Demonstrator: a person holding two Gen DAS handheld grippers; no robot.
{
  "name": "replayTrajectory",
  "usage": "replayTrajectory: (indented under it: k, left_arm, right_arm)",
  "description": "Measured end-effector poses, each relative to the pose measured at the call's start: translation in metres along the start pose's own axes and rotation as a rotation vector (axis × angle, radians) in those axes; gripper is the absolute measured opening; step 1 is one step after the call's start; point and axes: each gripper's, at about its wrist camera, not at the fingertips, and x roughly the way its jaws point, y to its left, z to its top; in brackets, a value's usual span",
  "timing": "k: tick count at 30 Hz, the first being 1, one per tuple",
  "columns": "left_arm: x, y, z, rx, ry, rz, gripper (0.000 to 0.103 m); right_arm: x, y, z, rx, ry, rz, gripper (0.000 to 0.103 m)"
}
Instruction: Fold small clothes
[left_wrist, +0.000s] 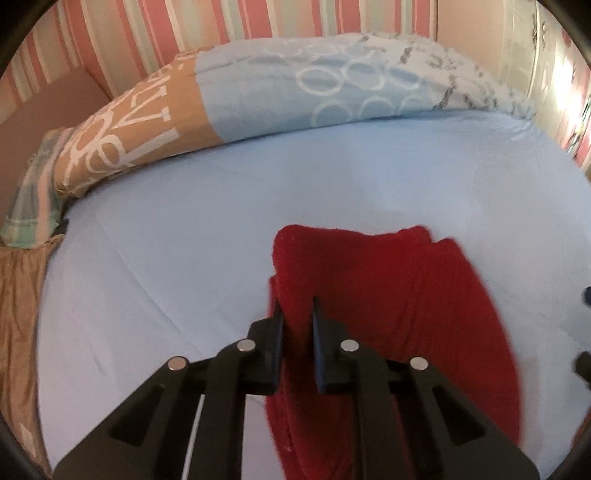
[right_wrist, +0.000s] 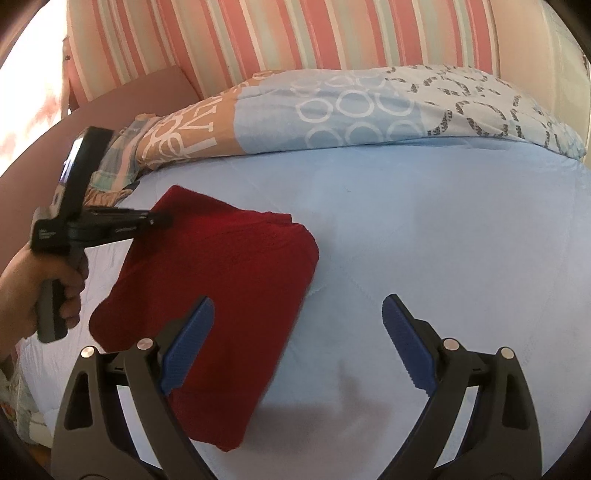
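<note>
Red knit garment (right_wrist: 218, 295), folded, pinched by left hand-held gripper (left_wrist: 297, 308); right hand-held gripper (right_wrist: 298, 310) gaping, empty.

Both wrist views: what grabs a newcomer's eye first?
The red garment, partly folded, lies on the pale blue bedsheet and stands out sharply. The left gripper has its jaws shut on the garment's far left edge, while the right gripper hangs with jaws wide open, its left finger above the cloth. Behind, a patterned blanket runs along the striped wall.
</note>
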Motion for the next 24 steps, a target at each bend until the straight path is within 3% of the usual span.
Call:
replayTrajectory:
  k: [3, 5, 8, 10, 11, 14, 17, 21, 24]
  left_arm:
    - [0.031, 0.006, -0.022, 0.007, 0.063, 0.034, 0.014]
    - [0.039, 0.01, -0.04, -0.012, 0.042, 0.02, 0.017]
    - [0.029, 0.016, -0.053, -0.045, -0.002, 0.03, 0.037]
    - [0.018, 0.021, -0.06, -0.071, -0.018, 0.035, 0.062]
    - [0.01, 0.024, -0.063, -0.091, -0.03, 0.023, 0.064]
    - [-0.021, 0.026, -0.078, -0.118, -0.078, -0.011, 0.064]
    - [-0.05, 0.009, -0.099, -0.07, -0.121, -0.024, 0.064]
    - [-0.043, -0.011, -0.128, -0.003, -0.078, 0.02, 0.065]
    - [-0.033, -0.001, -0.143, -0.081, -0.051, 0.013, 0.066]
  right_arm:
    - [0.007, 0.008, -0.001, -0.02, 0.019, 0.004, 0.093]
    - [0.009, 0.014, -0.002, -0.039, 0.026, 0.001, 0.093]
    - [0.012, 0.02, -0.005, -0.065, 0.04, -0.006, 0.093]
    - [0.013, 0.022, -0.006, -0.061, 0.044, -0.004, 0.093]
    - [0.011, 0.023, -0.008, -0.057, 0.043, 0.0, 0.093]
    - [0.007, 0.026, -0.013, -0.058, 0.038, 0.002, 0.094]
    - [0.009, 0.034, -0.023, -0.077, 0.056, 0.006, 0.094]
    - [0.022, 0.046, -0.037, -0.129, 0.102, -0.024, 0.094]
    - [0.044, 0.05, -0.058, -0.211, 0.195, -0.097, 0.094]
